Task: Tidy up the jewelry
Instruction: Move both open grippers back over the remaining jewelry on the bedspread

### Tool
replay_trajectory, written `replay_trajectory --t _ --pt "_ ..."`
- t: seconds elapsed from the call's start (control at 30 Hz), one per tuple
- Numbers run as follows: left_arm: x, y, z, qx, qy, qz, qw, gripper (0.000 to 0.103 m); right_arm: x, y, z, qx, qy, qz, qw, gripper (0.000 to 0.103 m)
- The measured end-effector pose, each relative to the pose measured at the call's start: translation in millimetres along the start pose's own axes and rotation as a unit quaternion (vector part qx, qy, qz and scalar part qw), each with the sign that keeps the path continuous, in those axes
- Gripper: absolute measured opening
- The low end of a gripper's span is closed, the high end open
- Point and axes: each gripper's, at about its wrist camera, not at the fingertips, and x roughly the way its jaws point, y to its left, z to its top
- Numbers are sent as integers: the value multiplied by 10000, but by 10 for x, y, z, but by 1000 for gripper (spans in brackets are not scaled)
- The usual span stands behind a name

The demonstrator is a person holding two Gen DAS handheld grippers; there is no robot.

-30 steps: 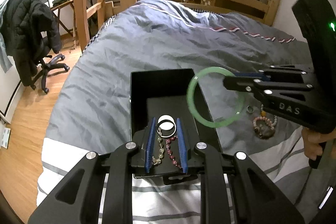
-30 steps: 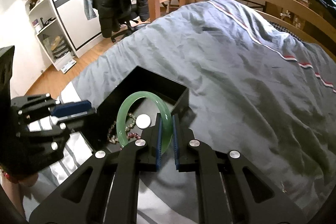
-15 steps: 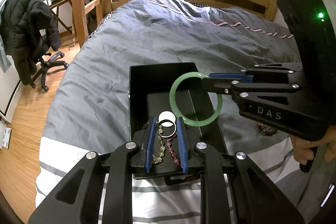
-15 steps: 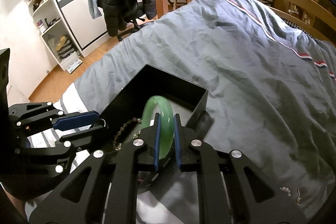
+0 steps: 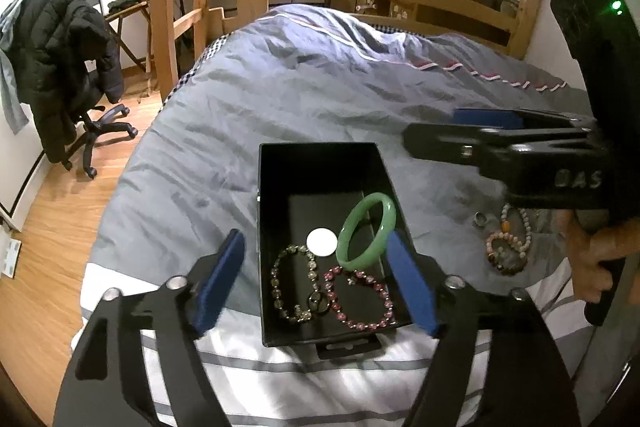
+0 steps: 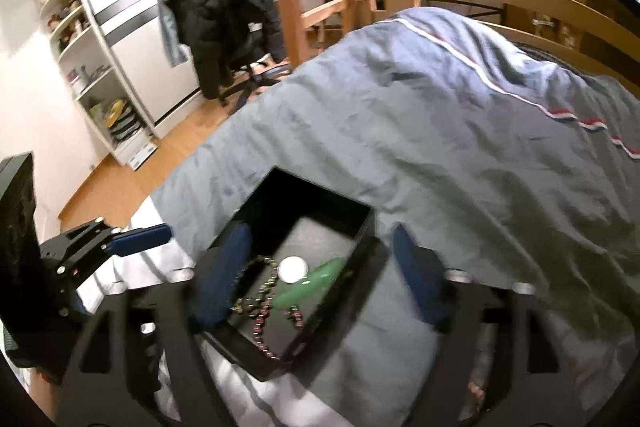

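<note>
Left wrist view: the left gripper (image 5: 316, 281) has its fingers spread wide astride the box (image 5: 280, 307), likely to steady it; the bangle (image 5: 366, 231) leans on the box's right wall, beside a white disc (image 5: 321, 242) and two bracelets (image 5: 328, 293); more beads (image 5: 507, 245) lie on the duvet (image 5: 320, 99), waiting.

Right wrist view: the right gripper (image 6: 320, 273) hangs over the box (image 6: 362, 227), fingers wide and empty, so the bangle (image 6: 316, 285) looks delivered.
</note>
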Motion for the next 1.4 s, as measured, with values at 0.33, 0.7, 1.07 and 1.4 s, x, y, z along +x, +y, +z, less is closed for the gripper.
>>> replay_trajectory --t 0.33,0.7,1.07,1.4 --pt "-29 -172 -39 107 -111 -189 9997 92 -249 -420 -108 188 61 -481 9986 93" --pt "-16 -727 -124 545 -68 -542 9970 92 -616 -861 -254 380 65 -801 9960 94" --pt "205 -1401 -325 1110 165 -819 9903 92 -850 -1228 -519 557 126 -1011 9932 94" --pt "470 -1645 -383 949 382 -978 9899 92 -934 -1642 -811 735 249 -1068 9913 94"
